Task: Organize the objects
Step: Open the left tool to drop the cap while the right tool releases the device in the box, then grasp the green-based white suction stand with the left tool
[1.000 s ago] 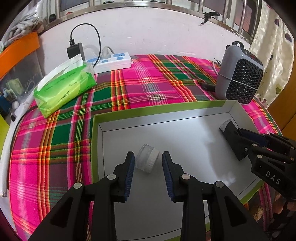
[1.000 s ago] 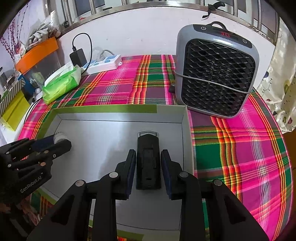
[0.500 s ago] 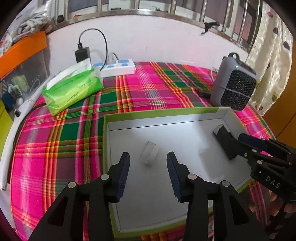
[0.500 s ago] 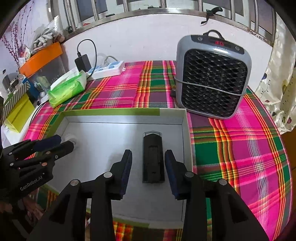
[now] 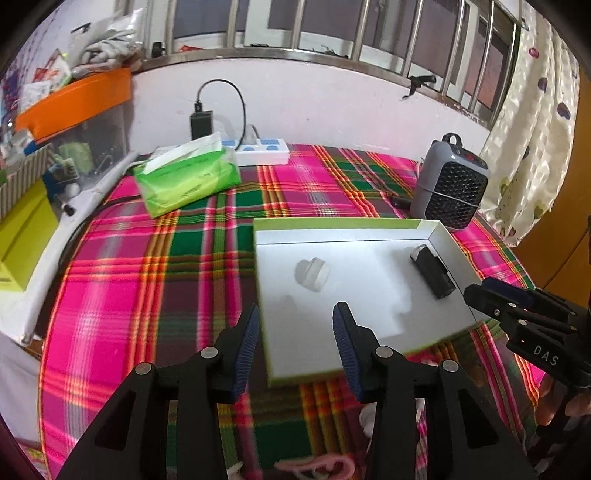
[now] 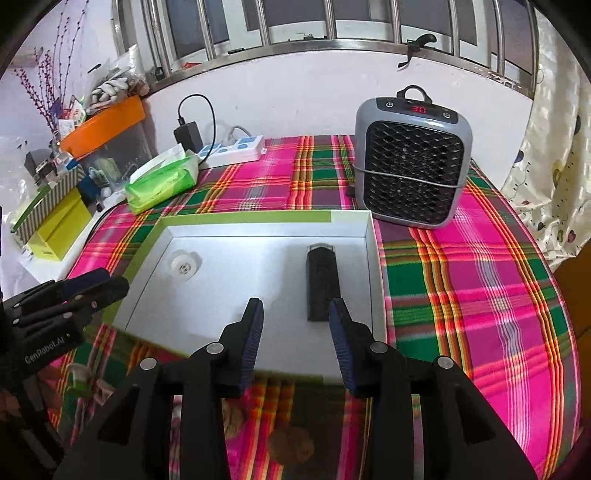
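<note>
You are working in a lived-in home, probably a bedroom or spare room; the plaid cloth [image 6: 461, 273] in pink and green covers a table pushed against a white wall under a barred window [image 6: 332, 22]; a small grey fan heater [image 6: 412, 158] stands on it near a patterned curtain [image 6: 550, 166]; a green tissue pack [image 5: 186, 177], a white power strip [image 5: 264, 151] with a charger, and cluttered boxes at the left edge all say household.
</note>
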Available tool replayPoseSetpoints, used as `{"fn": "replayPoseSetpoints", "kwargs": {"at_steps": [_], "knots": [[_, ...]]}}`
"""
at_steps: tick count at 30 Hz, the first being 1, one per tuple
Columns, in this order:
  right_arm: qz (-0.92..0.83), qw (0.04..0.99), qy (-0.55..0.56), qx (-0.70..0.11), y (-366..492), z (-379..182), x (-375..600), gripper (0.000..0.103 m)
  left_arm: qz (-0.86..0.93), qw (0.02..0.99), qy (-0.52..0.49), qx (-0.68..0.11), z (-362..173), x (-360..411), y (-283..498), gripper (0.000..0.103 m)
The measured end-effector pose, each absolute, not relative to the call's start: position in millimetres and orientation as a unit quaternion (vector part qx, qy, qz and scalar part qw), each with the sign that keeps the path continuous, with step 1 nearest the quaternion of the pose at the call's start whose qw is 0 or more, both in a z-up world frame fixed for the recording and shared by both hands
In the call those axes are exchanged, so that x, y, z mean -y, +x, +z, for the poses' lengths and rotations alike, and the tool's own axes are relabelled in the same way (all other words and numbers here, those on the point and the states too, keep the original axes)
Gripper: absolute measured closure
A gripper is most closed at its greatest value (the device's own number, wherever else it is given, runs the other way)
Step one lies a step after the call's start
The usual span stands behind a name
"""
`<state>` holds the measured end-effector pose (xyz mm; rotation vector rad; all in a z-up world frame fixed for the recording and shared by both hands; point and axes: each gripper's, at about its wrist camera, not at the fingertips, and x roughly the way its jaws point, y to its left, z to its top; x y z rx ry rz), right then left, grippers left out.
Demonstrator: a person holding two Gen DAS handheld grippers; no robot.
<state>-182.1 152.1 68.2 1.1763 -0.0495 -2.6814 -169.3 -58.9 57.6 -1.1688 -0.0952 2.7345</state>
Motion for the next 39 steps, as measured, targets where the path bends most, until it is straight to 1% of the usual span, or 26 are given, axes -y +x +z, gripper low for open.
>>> {"fn": "replayPoseSetpoints", "kwargs": {"at_steps": [15, 17, 18, 22, 39], "knots": [[-0.914, 0.108, 0.390, 0.025, -130.3, 67.8, -160.8, 0.064, 0.918, 0.050, -0.389, 0.057, 49.6, 105.2, -105.5, 0.063], [-0.915, 0.109, 0.389, 0.027, -124.9, 66.4, -162.5, 0.058, 0.916, 0.047, -0.393, 0.061, 45.2, 111.0, -98.4, 0.062], [-0.914, 0.110, 0.389, 0.028, -122.3, 65.2, -163.7, 0.056, 0.915, 0.047, -0.395, 0.063, 43.6, 112.5, -95.9, 0.062], [-0.913, 0.111, 0.393, 0.026, -112.0, 58.7, -166.0, 0.055, 0.914, 0.056, -0.396, 0.070, 36.1, 118.5, -80.3, 0.059], [-0.899, 0.126, 0.419, 0.031, -105.0, 36.9, -162.6, 0.054, 0.912, 0.091, -0.397, 0.048, 24.5, 108.8, -75.0, 0.058]]}}
